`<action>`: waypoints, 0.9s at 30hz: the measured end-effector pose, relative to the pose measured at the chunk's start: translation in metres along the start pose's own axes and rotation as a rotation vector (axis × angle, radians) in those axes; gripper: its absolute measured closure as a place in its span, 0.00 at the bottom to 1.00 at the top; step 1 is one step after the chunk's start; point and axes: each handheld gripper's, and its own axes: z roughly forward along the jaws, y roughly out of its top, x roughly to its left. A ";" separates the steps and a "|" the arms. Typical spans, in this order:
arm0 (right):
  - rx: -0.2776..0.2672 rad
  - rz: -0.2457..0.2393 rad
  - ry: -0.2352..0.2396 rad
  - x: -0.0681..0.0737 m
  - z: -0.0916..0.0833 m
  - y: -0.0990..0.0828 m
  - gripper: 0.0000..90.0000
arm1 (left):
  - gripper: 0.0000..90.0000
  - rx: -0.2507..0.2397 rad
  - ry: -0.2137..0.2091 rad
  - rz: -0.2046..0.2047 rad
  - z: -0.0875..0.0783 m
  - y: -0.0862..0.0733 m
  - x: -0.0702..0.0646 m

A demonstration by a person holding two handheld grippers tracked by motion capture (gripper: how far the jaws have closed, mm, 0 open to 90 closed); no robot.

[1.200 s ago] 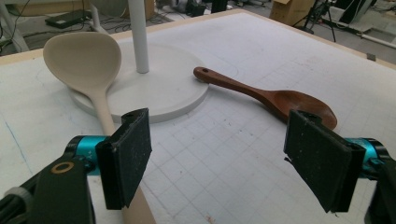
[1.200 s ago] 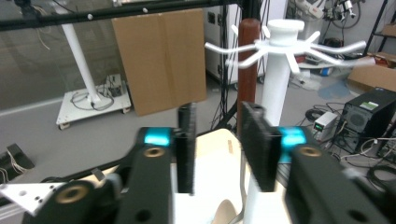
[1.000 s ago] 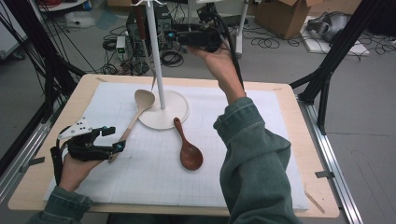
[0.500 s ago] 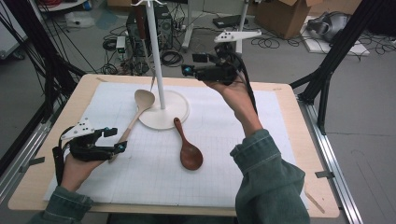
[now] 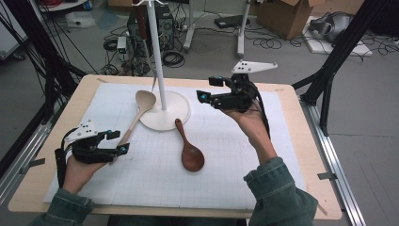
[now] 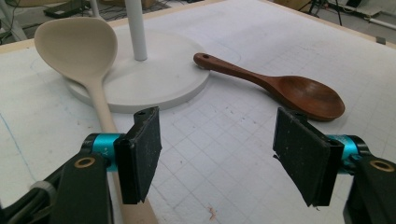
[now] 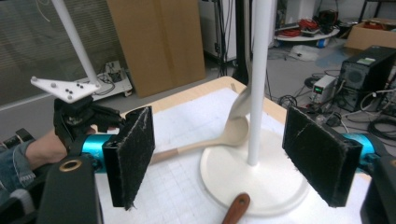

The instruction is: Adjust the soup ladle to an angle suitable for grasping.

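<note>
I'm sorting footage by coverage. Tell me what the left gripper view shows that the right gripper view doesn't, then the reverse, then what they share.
Left gripper view alone: the whole dark wooden spoon, bowl included, lying on the gridded mat, and the pale spoon bowl seen face-on. Right gripper view alone: the left gripper held in a hand, a cardboard sheet and floor equipment beyond the table. Both: the white stand with its round base and pole, the pale spoon leaning on that base, the dark spoon's handle tip, and that camera's own open fingers.
</note>
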 end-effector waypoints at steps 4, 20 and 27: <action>-0.005 0.008 -0.005 0.003 -0.011 -0.016 0.27 | 0.38 0.009 -0.006 0.005 0.002 0.001 -0.003; 0.004 0.036 -0.063 0.013 -0.048 -0.070 0.23 | 0.43 0.039 0.016 0.029 0.005 0.015 -0.001; 0.003 0.066 -0.079 0.011 -0.055 -0.093 0.23 | 0.47 0.049 0.042 0.018 0.011 0.021 0.005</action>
